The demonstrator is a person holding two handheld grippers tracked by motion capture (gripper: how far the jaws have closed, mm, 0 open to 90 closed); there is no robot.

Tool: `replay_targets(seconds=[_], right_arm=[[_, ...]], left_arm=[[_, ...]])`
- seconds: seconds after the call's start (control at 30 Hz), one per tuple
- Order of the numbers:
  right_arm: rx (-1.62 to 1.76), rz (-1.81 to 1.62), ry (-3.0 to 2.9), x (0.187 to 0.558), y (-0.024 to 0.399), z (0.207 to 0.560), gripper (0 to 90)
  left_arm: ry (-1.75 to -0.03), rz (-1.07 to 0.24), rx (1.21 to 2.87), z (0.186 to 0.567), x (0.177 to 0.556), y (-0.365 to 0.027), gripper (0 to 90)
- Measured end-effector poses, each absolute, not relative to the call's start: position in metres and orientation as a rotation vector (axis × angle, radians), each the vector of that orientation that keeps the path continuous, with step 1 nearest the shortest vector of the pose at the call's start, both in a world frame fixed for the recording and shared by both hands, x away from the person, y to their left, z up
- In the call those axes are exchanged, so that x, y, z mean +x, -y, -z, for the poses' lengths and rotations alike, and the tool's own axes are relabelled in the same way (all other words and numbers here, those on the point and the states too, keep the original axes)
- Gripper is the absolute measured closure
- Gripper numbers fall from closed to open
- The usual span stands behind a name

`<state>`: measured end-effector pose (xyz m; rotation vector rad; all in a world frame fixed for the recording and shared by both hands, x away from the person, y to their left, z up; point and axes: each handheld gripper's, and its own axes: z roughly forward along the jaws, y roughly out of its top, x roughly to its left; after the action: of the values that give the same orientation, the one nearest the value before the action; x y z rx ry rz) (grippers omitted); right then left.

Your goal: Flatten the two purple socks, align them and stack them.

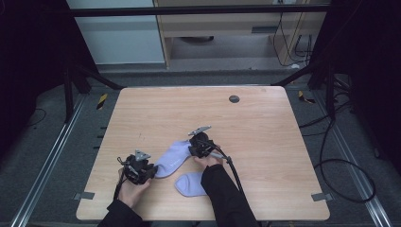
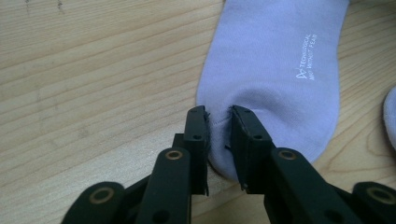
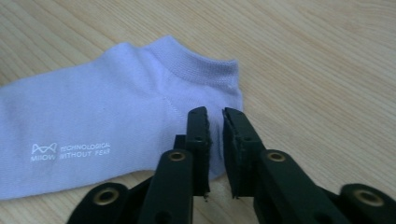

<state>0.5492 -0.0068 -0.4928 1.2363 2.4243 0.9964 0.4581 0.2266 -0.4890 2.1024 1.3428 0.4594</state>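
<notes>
A pale lilac ankle sock (image 1: 172,158) with small white lettering lies flat on the wooden table (image 1: 265,127). My left gripper (image 1: 152,171) holds its toe end: in the left gripper view the jaws (image 2: 219,114) pinch a puckered fold of the sock (image 2: 280,60). My right gripper (image 1: 192,152) is at the other end of the sock. In the right gripper view its jaws (image 3: 215,114) are shut on the sock (image 3: 93,121) just below the ribbed cuff. A second lilac sock (image 1: 189,183) lies near the front edge, partly under the person's right sleeve.
A small black round cap (image 1: 234,99) sits in the tabletop at the back. The right gripper's cable (image 1: 235,171) trails toward the front edge along the sleeve. The second sock's edge (image 2: 390,116) shows at the right of the left gripper view.
</notes>
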Motion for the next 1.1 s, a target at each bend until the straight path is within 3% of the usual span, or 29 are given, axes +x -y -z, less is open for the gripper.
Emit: replay_targets(seconds=[0.2, 0.73, 1.1], right_arm=[[1.242, -0.993, -2.443, 0.549, 0.005, 0.49, 85.9], [1.119, -1.143, -2.412, 0.52, 0.025, 0.448, 86.2], [1.081, -1.215, -2.394, 0.489, 0.059, 0.432, 86.2]], left_arm=[[-1.343, -0.447, 2.104, 0.489, 0.457, -0.224, 86.1], [-1.269, -0.426, 1.995, 0.459, 0.451, -0.236, 86.7], [-1.171, -0.391, 2.0, 0.444, 0.442, -0.215, 86.6]])
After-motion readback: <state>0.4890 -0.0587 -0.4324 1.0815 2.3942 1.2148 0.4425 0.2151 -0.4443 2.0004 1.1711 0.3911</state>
